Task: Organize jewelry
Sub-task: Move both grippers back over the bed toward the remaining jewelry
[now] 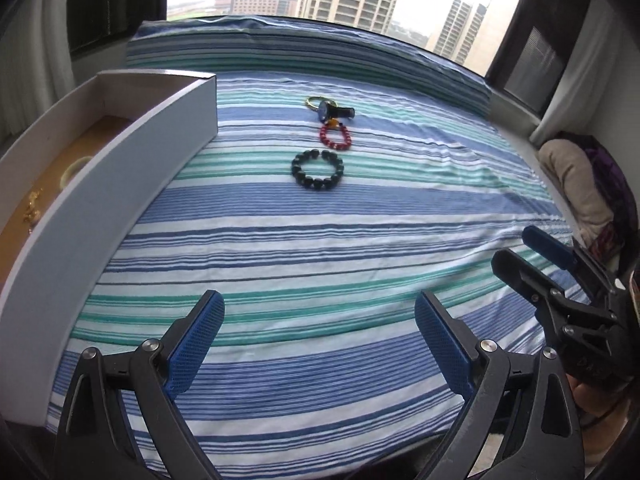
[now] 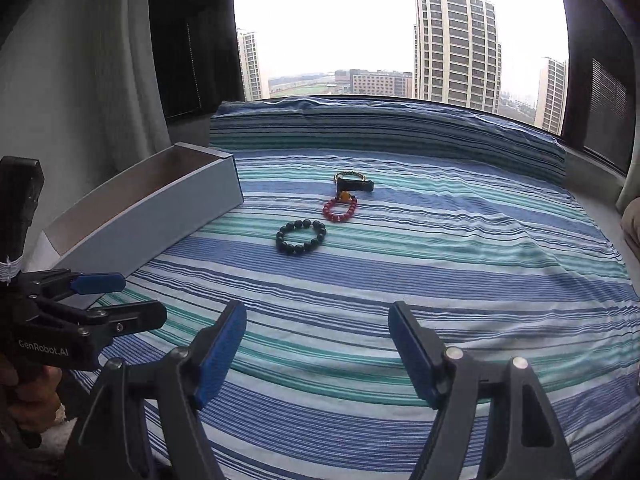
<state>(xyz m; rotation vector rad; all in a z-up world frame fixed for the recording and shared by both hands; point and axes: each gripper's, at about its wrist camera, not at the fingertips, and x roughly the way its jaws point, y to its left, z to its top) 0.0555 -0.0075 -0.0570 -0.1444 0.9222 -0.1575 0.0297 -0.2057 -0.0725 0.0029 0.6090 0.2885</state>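
Observation:
A dark bead bracelet lies on the striped bedspread. Behind it lies a red bead bracelet, then a dark watch resting on a gold bangle. A long grey open box stands at the left; a pale bangle and a gold chain lie inside. My left gripper is open and empty, well short of the jewelry. My right gripper is open and empty, also near the bed's front.
The right gripper shows in the left wrist view at the right, and the left gripper shows in the right wrist view at the left. A folded striped quilt runs along the window. Clothes lie on the right ledge.

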